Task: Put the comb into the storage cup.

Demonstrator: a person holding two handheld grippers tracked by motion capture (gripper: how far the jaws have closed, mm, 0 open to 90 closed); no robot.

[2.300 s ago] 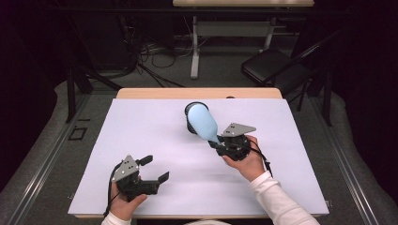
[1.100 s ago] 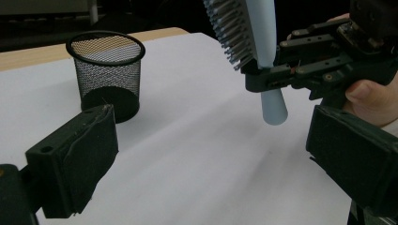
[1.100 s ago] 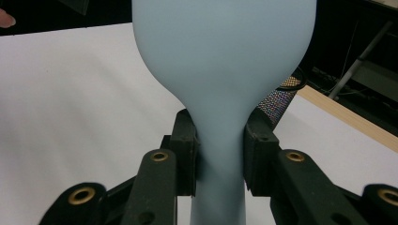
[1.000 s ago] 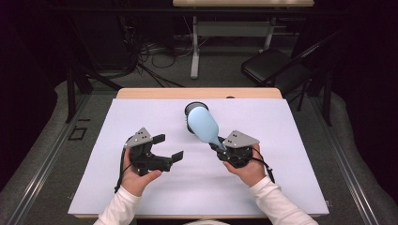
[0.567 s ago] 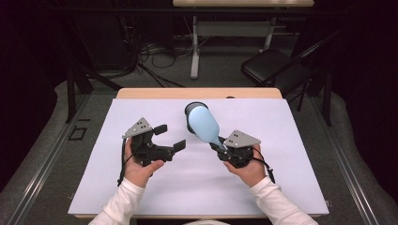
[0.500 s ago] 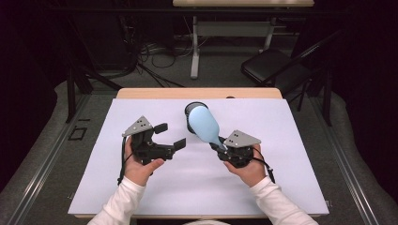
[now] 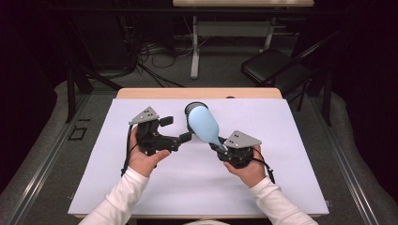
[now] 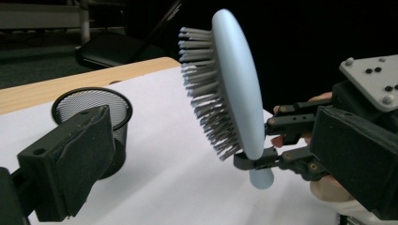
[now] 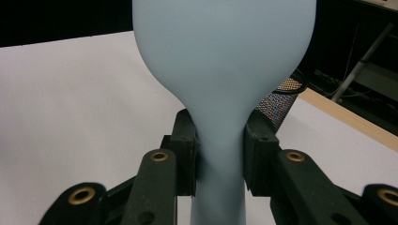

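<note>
A pale blue hairbrush (image 7: 204, 124) is held tilted above the white table sheet (image 7: 117, 187), head toward the far side. My right gripper (image 7: 220, 144) is shut on its handle; in the right gripper view both pads (image 9: 187, 150) press the handle (image 9: 219, 159) from either side. Bristles (image 8: 206, 98) face my left gripper (image 7: 176, 129), which stands open just left of the brush head with nothing between its jaws. One of its pads (image 8: 75, 164) shows large at the lower left. A black mesh cup (image 7: 192, 108) stands upright on the sheet behind the brush.
The sheet covers a wooden table whose bare far edge (image 7: 197, 93) shows beyond the cup. A folding chair (image 7: 270, 65), cables and a desk leg (image 7: 194, 47) stand on the dark floor behind.
My left gripper has come up from the near left part of the sheet and moved right toward the brush head. The right gripper and the brush have stayed put.
</note>
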